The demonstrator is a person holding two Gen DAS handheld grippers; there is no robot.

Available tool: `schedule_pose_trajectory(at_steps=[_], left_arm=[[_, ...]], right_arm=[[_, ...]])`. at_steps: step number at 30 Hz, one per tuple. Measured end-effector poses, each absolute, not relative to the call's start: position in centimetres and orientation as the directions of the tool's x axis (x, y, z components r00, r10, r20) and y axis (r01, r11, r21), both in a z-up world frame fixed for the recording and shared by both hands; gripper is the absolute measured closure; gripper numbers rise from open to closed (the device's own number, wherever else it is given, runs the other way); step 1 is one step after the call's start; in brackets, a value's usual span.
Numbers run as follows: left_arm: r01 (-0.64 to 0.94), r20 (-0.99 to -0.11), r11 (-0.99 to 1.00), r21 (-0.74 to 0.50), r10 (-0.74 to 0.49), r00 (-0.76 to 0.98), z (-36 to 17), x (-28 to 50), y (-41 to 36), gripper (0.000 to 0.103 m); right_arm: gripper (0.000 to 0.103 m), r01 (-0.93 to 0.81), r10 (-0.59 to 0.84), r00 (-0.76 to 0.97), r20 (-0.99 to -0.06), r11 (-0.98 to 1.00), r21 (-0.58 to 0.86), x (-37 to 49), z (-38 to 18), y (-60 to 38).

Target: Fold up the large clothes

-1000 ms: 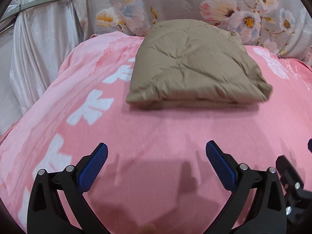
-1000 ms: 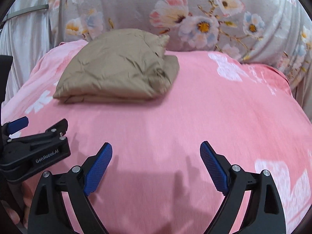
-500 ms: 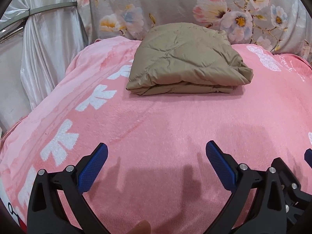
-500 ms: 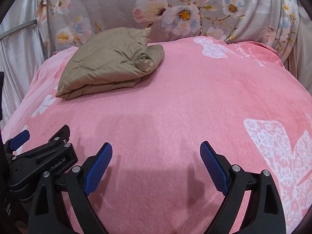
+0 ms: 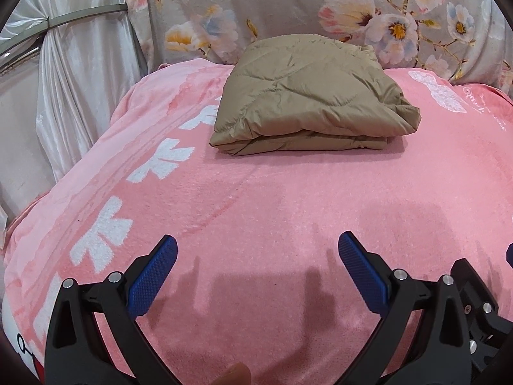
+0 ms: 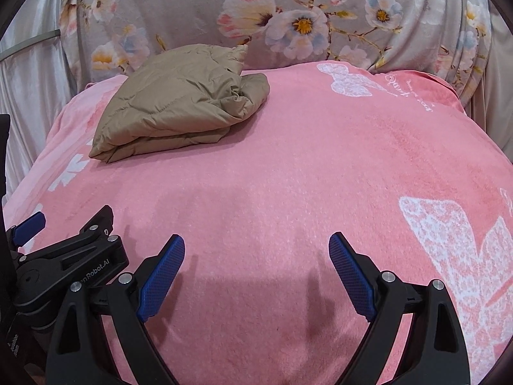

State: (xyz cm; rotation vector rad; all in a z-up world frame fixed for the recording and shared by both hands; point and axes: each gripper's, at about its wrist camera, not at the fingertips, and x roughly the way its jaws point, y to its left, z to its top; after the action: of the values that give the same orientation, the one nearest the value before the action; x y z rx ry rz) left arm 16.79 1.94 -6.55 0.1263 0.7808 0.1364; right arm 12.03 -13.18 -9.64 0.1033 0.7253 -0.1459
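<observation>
The folded tan jacket (image 5: 307,96) lies at the far end of the pink blanket (image 5: 288,211). It looks puffy, light and probably slick; pinch its layered near edge. Both the left gripper (image 5: 256,269) and right gripper (image 6: 256,266) hover empty, jaws spread.

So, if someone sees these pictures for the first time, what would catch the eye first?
First, the folded tan quilted jacket, lying alone at the far side of the pink blanket with white bow prints. Next, the left gripper and right gripper in the foreground, both open and empty above the blanket. Behind the blanket hangs a grey floral fabric.
</observation>
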Motion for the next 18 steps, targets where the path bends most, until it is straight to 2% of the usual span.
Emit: schedule_pose_trajectory(at_steps=[18], left_arm=[[-0.082, -0.686, 0.983, 0.167, 0.175, 0.706, -6.45, 16.62, 2.07, 0.005]], right_arm=[[0.014, 0.173, -0.109, 0.741, -0.663, 0.984, 0.031, 11.84, -9.5, -12.99]])
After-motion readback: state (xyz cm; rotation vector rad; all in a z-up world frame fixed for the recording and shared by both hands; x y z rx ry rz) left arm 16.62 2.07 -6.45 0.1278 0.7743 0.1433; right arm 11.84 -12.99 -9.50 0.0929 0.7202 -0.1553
